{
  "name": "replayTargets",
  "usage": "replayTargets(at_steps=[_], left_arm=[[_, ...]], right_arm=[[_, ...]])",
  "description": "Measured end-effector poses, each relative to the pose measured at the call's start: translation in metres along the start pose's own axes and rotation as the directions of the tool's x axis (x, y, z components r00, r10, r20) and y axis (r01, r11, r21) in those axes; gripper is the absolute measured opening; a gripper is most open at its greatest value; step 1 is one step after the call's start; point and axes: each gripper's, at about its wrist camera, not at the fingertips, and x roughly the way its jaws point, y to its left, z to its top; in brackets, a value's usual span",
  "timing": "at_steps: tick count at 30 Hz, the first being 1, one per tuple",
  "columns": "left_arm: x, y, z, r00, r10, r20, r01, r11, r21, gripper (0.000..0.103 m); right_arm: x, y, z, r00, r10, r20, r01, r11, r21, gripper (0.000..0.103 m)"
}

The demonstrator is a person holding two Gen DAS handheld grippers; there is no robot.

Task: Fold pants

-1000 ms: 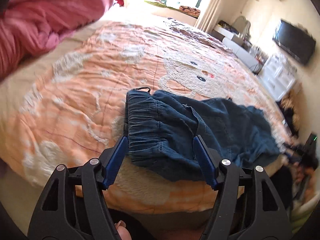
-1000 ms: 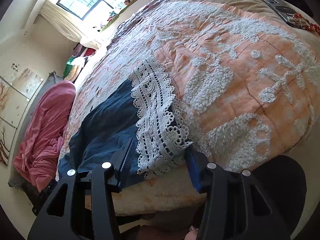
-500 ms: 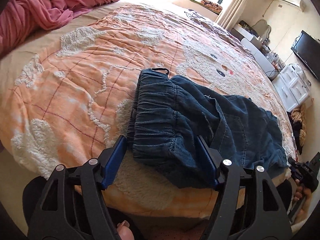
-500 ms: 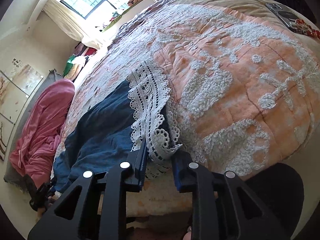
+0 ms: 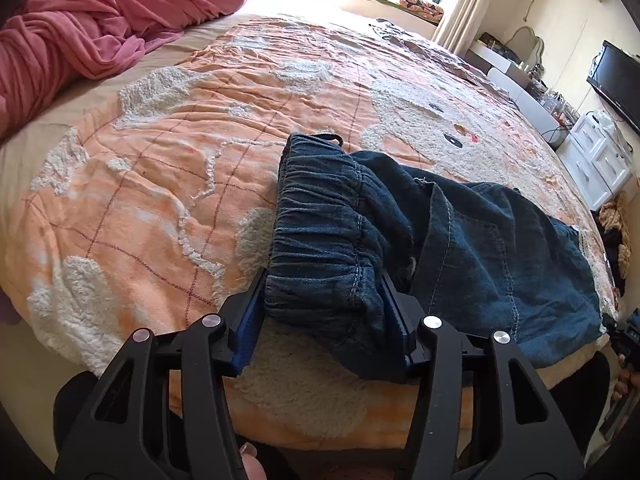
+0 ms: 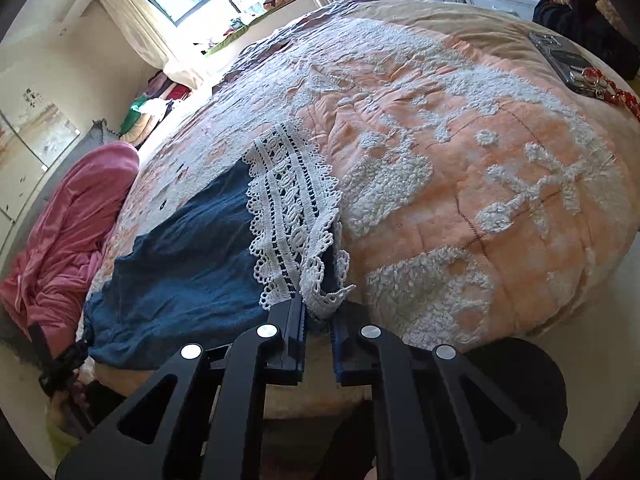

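Dark blue denim pants [image 5: 460, 248] lie across the near edge of a bed, elastic waistband to the left, legs running right. My left gripper [image 5: 324, 312] is partly closed around the near corner of the waistband [image 5: 320, 240], both blue pads pressing the bunched denim. In the right wrist view the pants [image 6: 188, 264] end in a white lace hem [image 6: 292, 208]. My right gripper [image 6: 318, 324] is shut on the near corner of that lace hem.
An orange and white tufted bedspread [image 5: 168, 152] covers the bed. A pink blanket [image 5: 80, 28] is heaped at the far left. A phone with red beads [image 6: 576, 64] lies at the bed's far right. Drawers and a TV [image 5: 616, 80] stand beyond the bed.
Both grippers moved in toward the pants and closed: the left onto the waistband corner, the right from wide open to shut on the lace hem.
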Motion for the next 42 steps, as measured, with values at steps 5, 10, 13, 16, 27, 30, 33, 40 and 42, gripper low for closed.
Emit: replayTargets(at_steps=[5,10,13,16,27,30,33,40,42], left_arm=[[-0.005,0.001,0.010,0.999,-0.023,0.024,0.023,1.000,0.002,0.041],[-0.001,0.005,0.017,0.999,-0.042,0.006,0.042,0.999,0.009,0.036],[-0.006,0.006,0.023,0.999,-0.039,0.011,0.038,0.999,0.032,0.035],[-0.020,0.011,0.028,0.998,-0.001,0.067,-0.001,1.000,0.031,0.034],[-0.006,0.022,0.021,0.999,0.033,0.023,-0.034,0.999,0.034,0.049],[-0.014,0.021,0.019,0.998,0.045,0.045,-0.047,0.998,0.038,0.051],[-0.029,0.017,0.017,0.994,0.077,0.076,-0.082,0.995,0.057,0.054],[-0.075,0.005,0.031,0.967,0.144,0.212,-0.166,0.982,0.087,0.057],[-0.079,-0.007,0.039,0.969,0.098,0.227,-0.125,0.987,0.105,0.058]], right_arm=[[-0.018,0.003,0.007,0.996,0.071,0.051,-0.073,0.997,0.040,0.011],[-0.006,0.003,0.004,1.000,0.021,-0.004,-0.021,0.999,0.035,0.032],[-0.003,0.001,-0.001,0.998,0.059,-0.019,-0.058,0.996,0.071,0.036],[-0.005,0.012,-0.001,0.999,0.050,-0.007,-0.050,0.998,0.024,0.039],[-0.030,0.019,0.008,0.996,-0.010,0.089,0.012,1.000,-0.025,0.049],[-0.036,0.046,0.010,0.993,0.040,0.110,-0.027,0.992,-0.125,0.054],[-0.021,0.074,0.006,0.997,0.058,0.059,-0.043,0.973,-0.229,0.056],[0.038,0.077,-0.012,0.993,-0.007,-0.118,-0.024,0.965,-0.260,0.058],[0.037,0.078,-0.015,0.994,-0.009,-0.108,-0.022,0.959,-0.283,0.061]])
